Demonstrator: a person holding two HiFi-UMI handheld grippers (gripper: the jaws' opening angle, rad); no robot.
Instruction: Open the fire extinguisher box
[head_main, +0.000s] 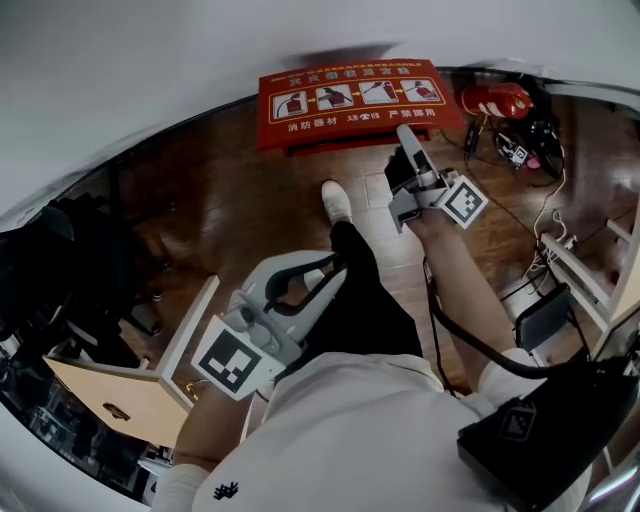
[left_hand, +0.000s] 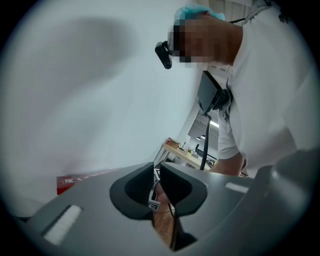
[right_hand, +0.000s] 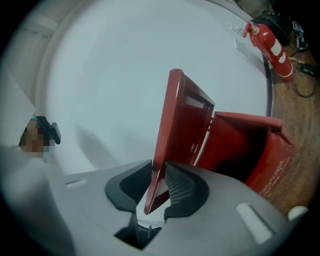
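Observation:
The red fire extinguisher box lies on the wood floor against the wall, its printed lid (head_main: 350, 100) facing me. My right gripper (head_main: 404, 132) reaches to the lid's front edge. In the right gripper view the lid (right_hand: 182, 120) is raised off the box body (right_hand: 240, 145), showing the dark inside, and its edge sits between the pads. My right gripper (right_hand: 159, 182) is shut on that edge. My left gripper (head_main: 325, 270) hangs back by my thigh, far from the box. The left gripper view shows my left gripper (left_hand: 156, 182) shut, holding nothing.
A red fire extinguisher (head_main: 495, 100) lies on the floor right of the box, also seen in the right gripper view (right_hand: 272, 45). Cables (head_main: 530, 150) trail beside it. A wooden shelf unit (head_main: 130, 385) stands at lower left. A black case (head_main: 540, 430) hangs at my right hip.

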